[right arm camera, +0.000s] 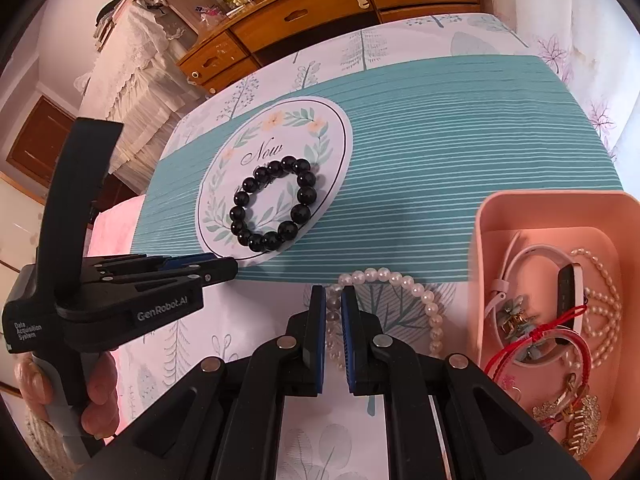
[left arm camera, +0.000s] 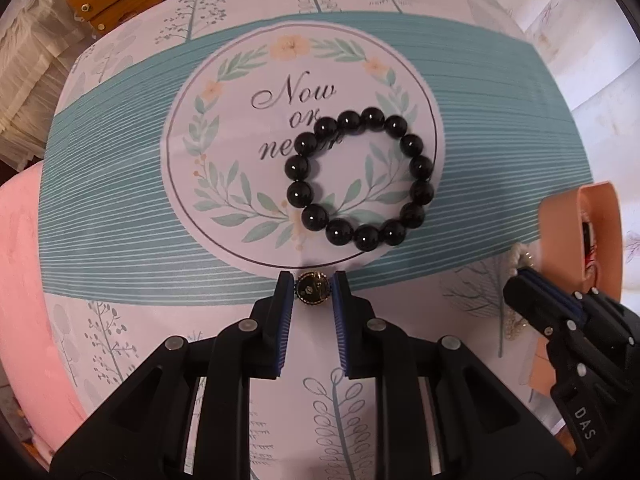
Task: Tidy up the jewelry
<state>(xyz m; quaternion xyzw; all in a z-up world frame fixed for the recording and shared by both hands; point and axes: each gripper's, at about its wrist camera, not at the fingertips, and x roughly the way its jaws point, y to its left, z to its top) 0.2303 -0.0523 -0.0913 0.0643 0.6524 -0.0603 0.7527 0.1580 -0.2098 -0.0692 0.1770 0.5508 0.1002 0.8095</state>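
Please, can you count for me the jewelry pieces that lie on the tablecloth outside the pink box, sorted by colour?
Black: 1, the black bead bracelet, lying on the round printed emblem.
Black and gold: 1, the small round charm, between the left gripper jaws.
White: 1, the pearl strand, between the right gripper jaws.
Total: 3

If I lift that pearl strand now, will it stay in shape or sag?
Probably sags: the pearl strand lies in a loose curve on the tablecloth, so it looks floppy. The right hand-held gripper pinches one spot only, so the rest would likely dangle and swing. Smooth round beads may slip.
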